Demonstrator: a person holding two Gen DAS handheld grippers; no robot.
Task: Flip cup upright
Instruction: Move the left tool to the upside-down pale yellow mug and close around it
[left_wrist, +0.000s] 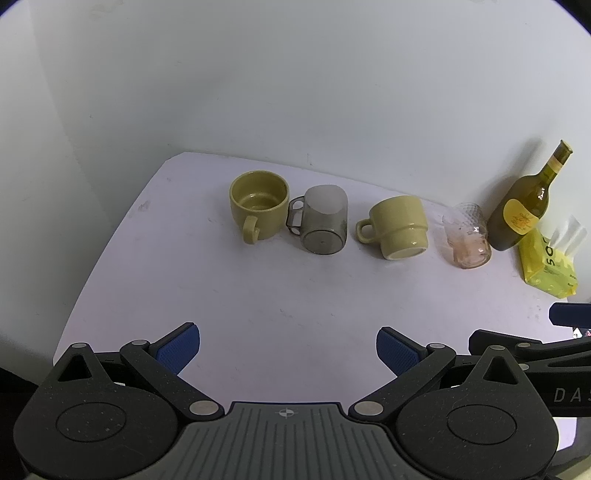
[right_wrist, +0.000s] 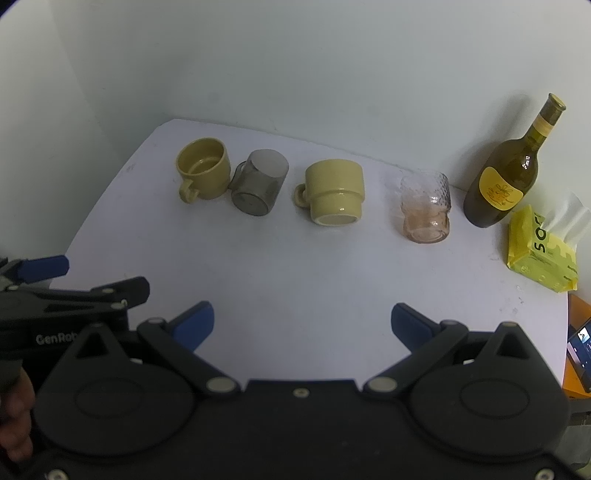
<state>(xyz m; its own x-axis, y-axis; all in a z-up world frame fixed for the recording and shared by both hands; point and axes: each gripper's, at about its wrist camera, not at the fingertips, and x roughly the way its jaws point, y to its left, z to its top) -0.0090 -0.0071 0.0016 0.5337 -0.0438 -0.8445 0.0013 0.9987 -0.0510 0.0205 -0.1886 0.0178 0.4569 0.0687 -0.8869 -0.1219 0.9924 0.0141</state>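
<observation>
Several cups stand in a row on the white table (left_wrist: 295, 288). At the left an olive mug (left_wrist: 258, 207) (right_wrist: 203, 170) stands upright with its mouth open. Beside it is a smoky grey glass mug (left_wrist: 323, 221) (right_wrist: 260, 182). Right of that an olive mug (left_wrist: 400, 227) (right_wrist: 338, 192) is upside down, its foot ring showing. Then comes a pink textured glass (left_wrist: 468, 236) (right_wrist: 426, 206). My left gripper (left_wrist: 288, 349) and my right gripper (right_wrist: 303, 326) are both open and empty, well in front of the cups.
A dark wine bottle (left_wrist: 524, 206) (right_wrist: 506, 177) with a yellow label stands by the wall at the right. A yellow tissue pack (left_wrist: 550, 266) (right_wrist: 541, 254) lies in front of it. A phone (right_wrist: 580, 350) lies past the table's right edge.
</observation>
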